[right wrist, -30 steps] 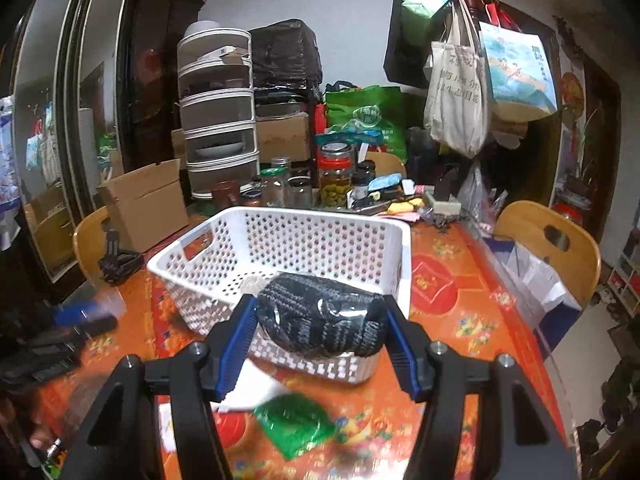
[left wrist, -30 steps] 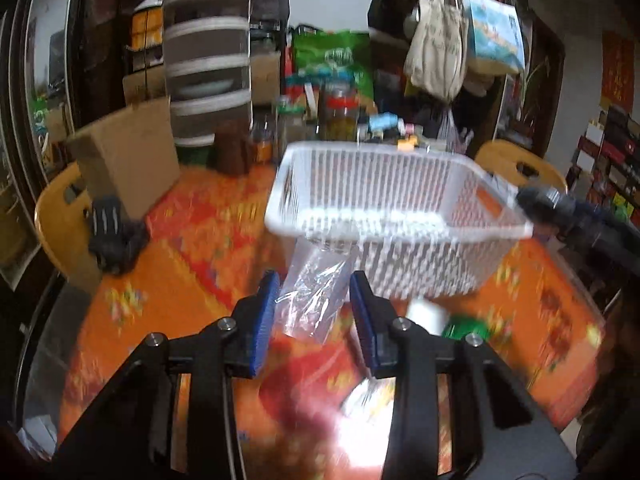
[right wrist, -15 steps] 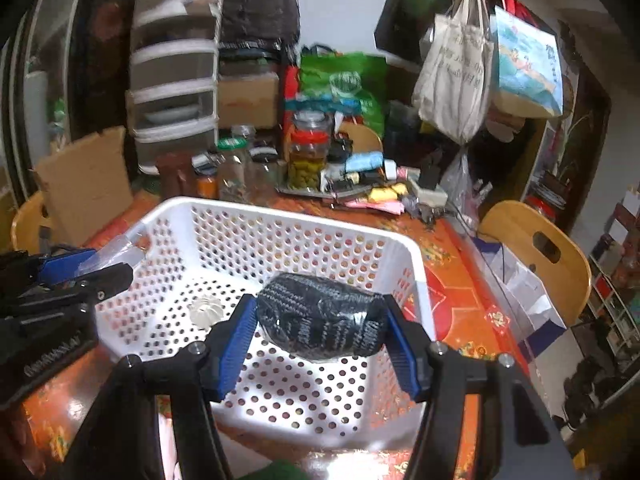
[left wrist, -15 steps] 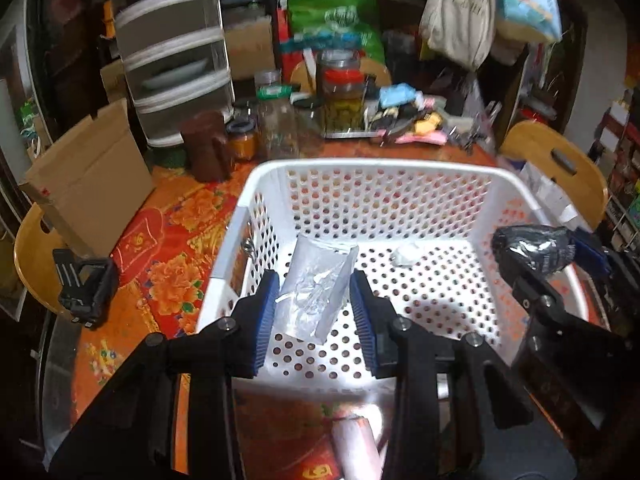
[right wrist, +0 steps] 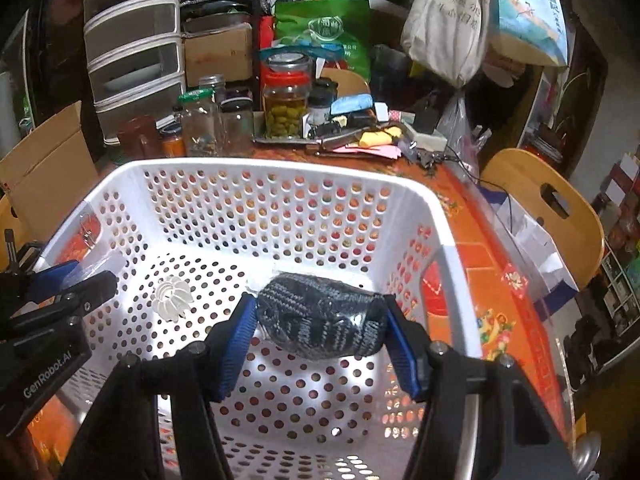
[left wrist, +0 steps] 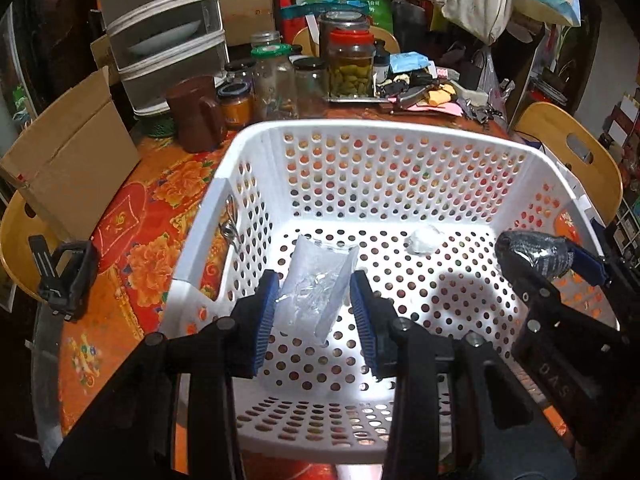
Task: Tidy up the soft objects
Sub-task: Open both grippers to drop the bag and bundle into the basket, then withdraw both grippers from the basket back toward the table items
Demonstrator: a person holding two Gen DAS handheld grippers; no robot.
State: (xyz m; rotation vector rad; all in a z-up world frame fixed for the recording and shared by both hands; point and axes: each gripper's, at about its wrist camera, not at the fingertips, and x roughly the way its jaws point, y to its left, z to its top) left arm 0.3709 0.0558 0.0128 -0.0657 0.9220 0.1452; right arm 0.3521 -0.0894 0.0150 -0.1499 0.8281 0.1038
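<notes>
A white perforated basket stands on the orange flowered tablecloth. My left gripper is shut on a clear plastic bag and hangs inside the basket near its left wall. My right gripper is shut on a dark knitted bundle wrapped in plastic, held over the basket's floor. The left wrist view shows that bundle at the basket's right side. A small white crumpled object lies on the basket floor.
Jars, a brown mug, a plastic drawer unit and clutter stand behind the basket. A cardboard box and a black clip sit to the left. Wooden chairs flank the table.
Both grippers moved forward and down from in front of the basket to inside it, carrying the clear bag and the dark bundle. Neither grip changed.
</notes>
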